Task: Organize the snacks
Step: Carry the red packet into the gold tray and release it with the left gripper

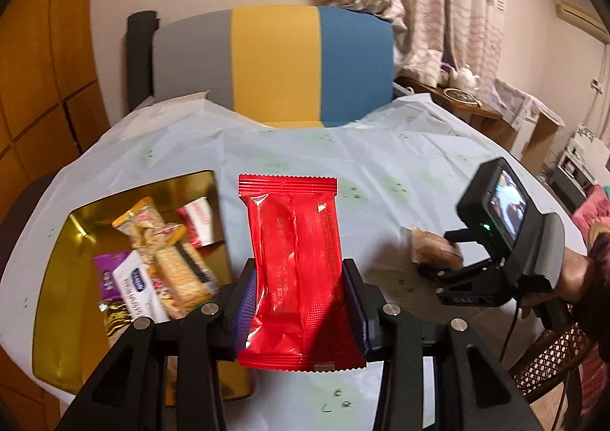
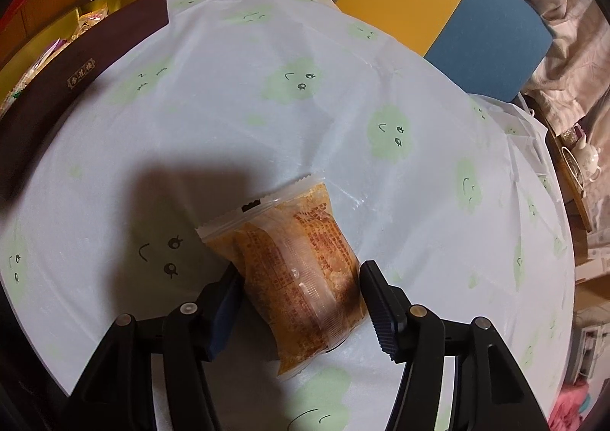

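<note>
While left gripper (image 1: 301, 301) pinches red pack (image 1: 295, 263) just right of tin (image 1: 53, 316), right gripper (image 2: 301, 301) straddles brown pack (image 2: 297, 270), jaws spread.

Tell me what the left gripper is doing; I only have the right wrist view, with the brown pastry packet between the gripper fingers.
Observer: The left gripper is shut on a red packet.
Operator: What's inside the box? I only see its dark outer wall.
Observer: The gold-lined box holds several wrapped snacks, biscuit bars among them.
Operator: Where is the box relative to that packet?
Observer: In the left wrist view, the box sits on the tablecloth just left of the red packet.
</note>
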### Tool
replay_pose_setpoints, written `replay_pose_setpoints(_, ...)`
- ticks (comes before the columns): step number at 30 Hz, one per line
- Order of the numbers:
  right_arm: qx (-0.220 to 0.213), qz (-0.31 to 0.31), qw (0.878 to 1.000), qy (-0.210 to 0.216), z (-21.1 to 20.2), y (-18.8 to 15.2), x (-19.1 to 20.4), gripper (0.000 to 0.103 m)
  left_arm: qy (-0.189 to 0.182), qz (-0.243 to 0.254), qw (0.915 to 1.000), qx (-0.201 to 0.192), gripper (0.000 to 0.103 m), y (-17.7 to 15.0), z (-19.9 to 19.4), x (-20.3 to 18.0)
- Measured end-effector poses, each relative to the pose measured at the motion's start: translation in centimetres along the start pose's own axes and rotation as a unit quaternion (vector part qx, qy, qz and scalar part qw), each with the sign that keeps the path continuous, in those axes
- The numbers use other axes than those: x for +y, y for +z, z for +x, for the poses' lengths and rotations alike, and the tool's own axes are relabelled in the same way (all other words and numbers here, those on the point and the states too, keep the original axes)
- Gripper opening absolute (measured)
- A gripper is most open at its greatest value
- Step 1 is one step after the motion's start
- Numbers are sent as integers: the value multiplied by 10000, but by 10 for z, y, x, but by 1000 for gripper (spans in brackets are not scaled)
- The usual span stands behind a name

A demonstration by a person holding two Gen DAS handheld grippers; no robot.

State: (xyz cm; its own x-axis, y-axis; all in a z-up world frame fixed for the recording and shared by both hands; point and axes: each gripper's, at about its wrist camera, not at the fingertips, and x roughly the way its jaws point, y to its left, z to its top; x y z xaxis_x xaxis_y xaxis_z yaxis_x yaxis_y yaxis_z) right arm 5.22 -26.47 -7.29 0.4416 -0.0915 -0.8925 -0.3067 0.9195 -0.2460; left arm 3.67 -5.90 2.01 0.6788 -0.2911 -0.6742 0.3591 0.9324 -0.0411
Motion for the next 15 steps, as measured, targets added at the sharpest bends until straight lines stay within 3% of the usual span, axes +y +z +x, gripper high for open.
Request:
replay_pose_setpoints(7, -70, -162, 9998, -95, -3, -2, 7, 61, 87, -276, 9996, 43, 43, -4, -3, 24)
replay_pose_setpoints(15, -93, -209, 9997, -129, -7, -4, 12, 61, 275, -1157, 9929, 93, 43, -11, -13, 90)
